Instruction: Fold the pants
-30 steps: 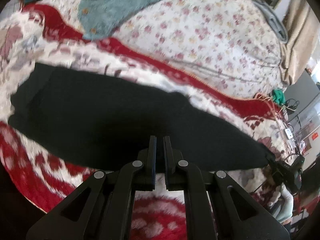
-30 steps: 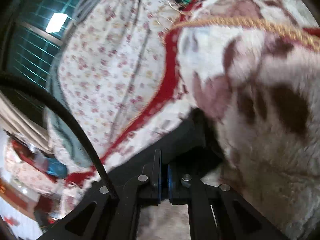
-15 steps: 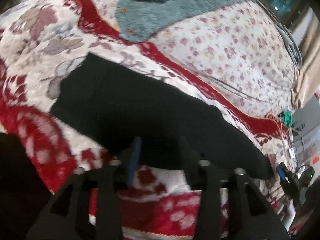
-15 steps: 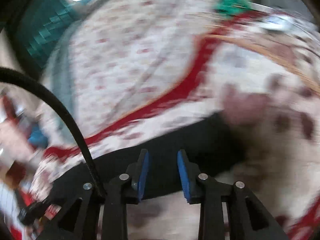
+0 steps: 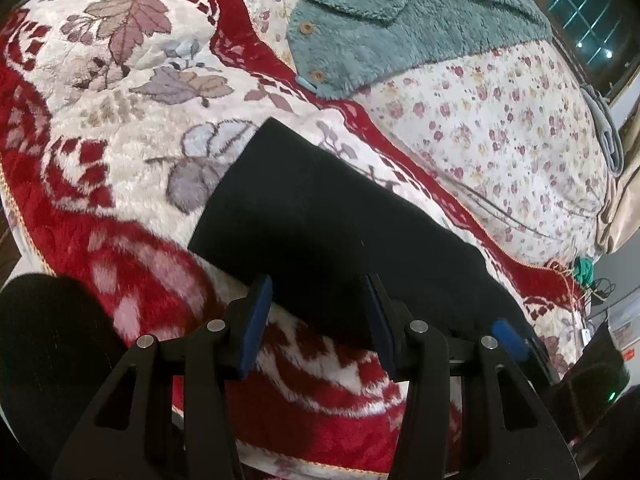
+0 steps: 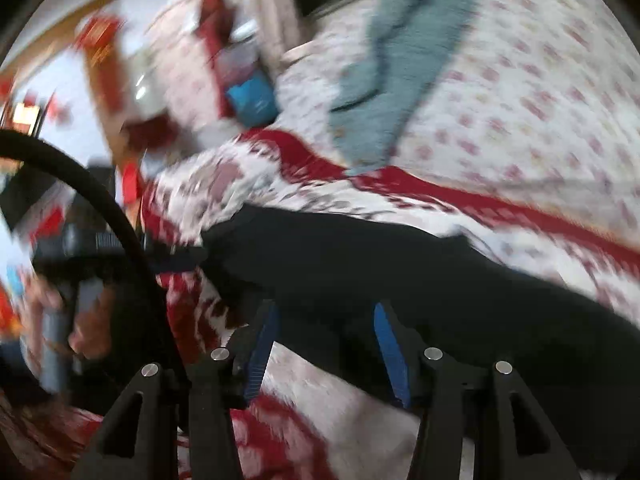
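Observation:
The black pants (image 5: 320, 224) lie folded lengthwise as a long dark band on a red and cream plush blanket (image 5: 120, 128). My left gripper (image 5: 318, 300) is open, its blue pads just above the near edge of the pants, holding nothing. My right gripper (image 6: 324, 328) is open too, over the near edge of the pants (image 6: 400, 272); that view is motion-blurred. The right gripper's blue pad (image 5: 508, 334) shows at the lower right of the left wrist view.
A teal fleece garment (image 5: 400, 32) lies on a floral sheet (image 5: 500, 120) behind the pants. A black cable (image 6: 100, 200) arcs across the right wrist view. Cluttered room items and cables sit beyond the bed's right end (image 5: 596, 292).
Both grippers were shut a second ago and have opened, letting go of the pants. Both have swung to the left along the pants.

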### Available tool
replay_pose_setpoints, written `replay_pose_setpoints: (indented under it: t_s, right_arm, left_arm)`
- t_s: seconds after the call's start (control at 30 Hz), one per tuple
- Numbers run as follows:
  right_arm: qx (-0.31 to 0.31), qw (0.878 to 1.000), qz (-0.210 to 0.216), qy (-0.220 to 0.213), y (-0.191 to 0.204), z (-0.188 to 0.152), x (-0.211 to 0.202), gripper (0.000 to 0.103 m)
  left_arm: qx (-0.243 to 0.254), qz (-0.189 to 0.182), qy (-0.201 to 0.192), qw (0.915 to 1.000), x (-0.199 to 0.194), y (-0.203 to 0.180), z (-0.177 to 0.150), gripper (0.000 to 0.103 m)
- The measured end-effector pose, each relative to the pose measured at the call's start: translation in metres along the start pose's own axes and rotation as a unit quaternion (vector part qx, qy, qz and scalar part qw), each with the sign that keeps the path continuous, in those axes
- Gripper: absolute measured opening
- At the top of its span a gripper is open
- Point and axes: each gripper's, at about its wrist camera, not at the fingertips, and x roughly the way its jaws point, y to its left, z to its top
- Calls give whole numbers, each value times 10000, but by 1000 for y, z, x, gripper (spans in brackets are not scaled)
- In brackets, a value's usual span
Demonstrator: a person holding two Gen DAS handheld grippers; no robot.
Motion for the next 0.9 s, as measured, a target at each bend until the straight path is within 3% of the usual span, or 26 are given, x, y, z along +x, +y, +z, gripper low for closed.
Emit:
replay_pose_setpoints:
  t_s: [0.13, 0.43, 0.47, 0.5, 0.57, 0.7, 0.9]
  right_arm:
    - [-707, 9971, -120, 269, 21, -2, 23, 56]
    - [-1248, 9892, -595, 489, 19, 4, 44, 56]
    - [-1236, 9892, -592, 516, 18, 5, 45, 53]
    - [-1179, 9904, -486, 539, 15, 6, 46, 39]
    - [-1026, 9928, -328, 518, 10, 8, 46, 27]
    - [-1007, 9939, -136, 418, 13, 12, 40, 7]
    - [-892, 9957, 141, 227, 23, 20, 19, 6]
  left_arm:
    - [-101, -53, -1, 9999, 8, 6, 11, 50]
    - [-140, -106, -17, 9998, 24, 8, 25, 50]
    - [-152, -97, -42, 9998, 24, 7, 24, 50]
    - [-146, -80, -60, 9998, 25, 7, 25, 48]
    - [-48, 95, -121, 9999, 27, 4, 27, 28]
    - [132, 131, -189, 9996, 25, 3, 31, 16]
    - [395, 56, -495, 9980, -5, 3, 35, 15]
